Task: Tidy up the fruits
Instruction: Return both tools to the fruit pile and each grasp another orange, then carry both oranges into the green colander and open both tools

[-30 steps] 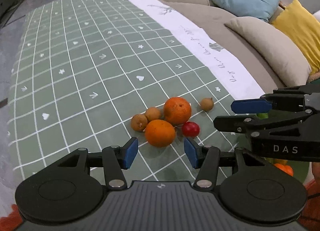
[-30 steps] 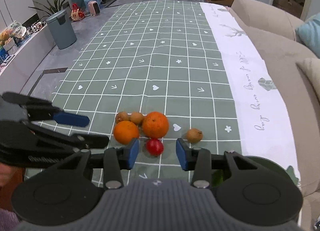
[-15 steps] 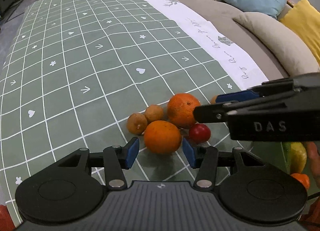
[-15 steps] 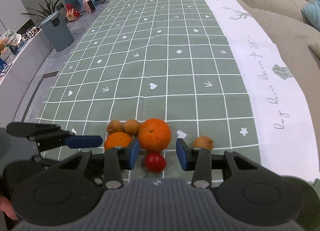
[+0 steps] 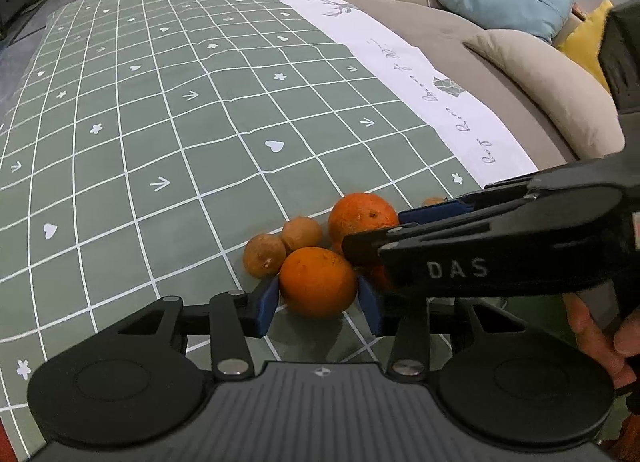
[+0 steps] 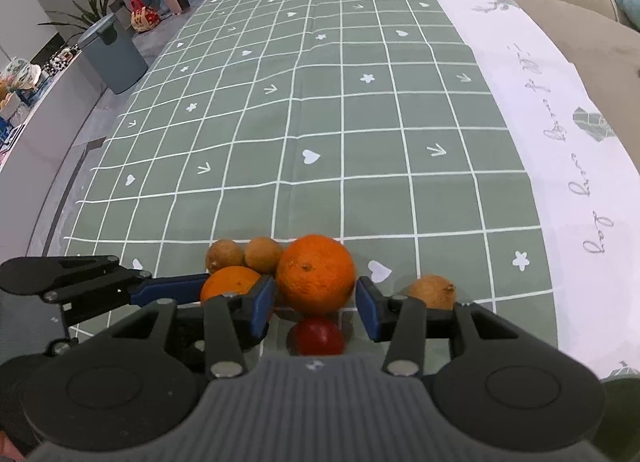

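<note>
Inspector: The smaller orange (image 5: 318, 281) is sitting on the green checked tablecloth (image 5: 168, 134), at the near edge of the fruit cluster. The left gripper (image 5: 318, 302) is straddling it, blue pads (image 5: 267, 304) just beside its flanks, jaws spread, not pinching.

Clerk: And the right side?

Inspector: The right gripper (image 6: 316, 308) is standing open around the larger orange (image 6: 315, 273), with the red fruit (image 6: 320, 336) lying nearer the camera between its fingers. Whether the pads are touching either fruit, I cannot tell.

Clerk: Surroundings?

Inspector: Two brown fruits (image 6: 244, 254) are resting just behind the oranges, touching each other; a third brown fruit (image 6: 433, 291) is lying apart to the right. A beige sofa (image 5: 520, 74) is bordering the cloth.
</note>
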A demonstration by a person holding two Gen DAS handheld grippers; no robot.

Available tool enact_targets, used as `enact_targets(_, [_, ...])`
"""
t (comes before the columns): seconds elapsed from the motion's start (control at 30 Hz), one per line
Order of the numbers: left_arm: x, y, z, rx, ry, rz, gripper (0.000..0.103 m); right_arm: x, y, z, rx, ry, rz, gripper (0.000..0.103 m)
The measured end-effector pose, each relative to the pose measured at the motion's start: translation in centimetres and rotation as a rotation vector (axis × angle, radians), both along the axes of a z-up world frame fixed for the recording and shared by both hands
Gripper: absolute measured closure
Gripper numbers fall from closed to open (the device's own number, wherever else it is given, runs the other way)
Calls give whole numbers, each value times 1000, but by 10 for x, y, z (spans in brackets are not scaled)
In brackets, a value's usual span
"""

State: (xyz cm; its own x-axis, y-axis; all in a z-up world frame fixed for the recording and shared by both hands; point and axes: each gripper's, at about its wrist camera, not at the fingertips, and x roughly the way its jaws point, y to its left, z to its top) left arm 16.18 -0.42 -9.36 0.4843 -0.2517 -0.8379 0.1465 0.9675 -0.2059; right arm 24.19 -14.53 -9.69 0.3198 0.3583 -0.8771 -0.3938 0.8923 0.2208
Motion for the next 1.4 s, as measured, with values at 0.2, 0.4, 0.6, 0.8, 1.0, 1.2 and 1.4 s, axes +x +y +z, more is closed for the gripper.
enact_targets(0.2, [2,6,0,-30,22,36,56,-1,1,0,3,-2,-10,64])
enact_targets(0.4, [-8,12,11,-33,4,59,56,-10,1,13,8,-35,-18,65])
enact_targets(0.6, [-24,22,32,-54,-27,92,56,-28,-8,37,21,-82,-50,66])
enact_targets(0.8, [-40,28,55,-59,-75,103,56,-60,-25,63,70,-140,-113,66])
enact_targets(1.0, [-52,17,76,-76,-112,71,56,-95,-51,81,131,-169,-187,66])
enact_targets(1.2, [-58,-8,87,-97,-114,11,56,-118,-86,97,126,-195,-239,66])
enact_targets(1.4, [-52,-47,95,-143,-97,-82,56,-126,-127,92,53,-182,-286,66])
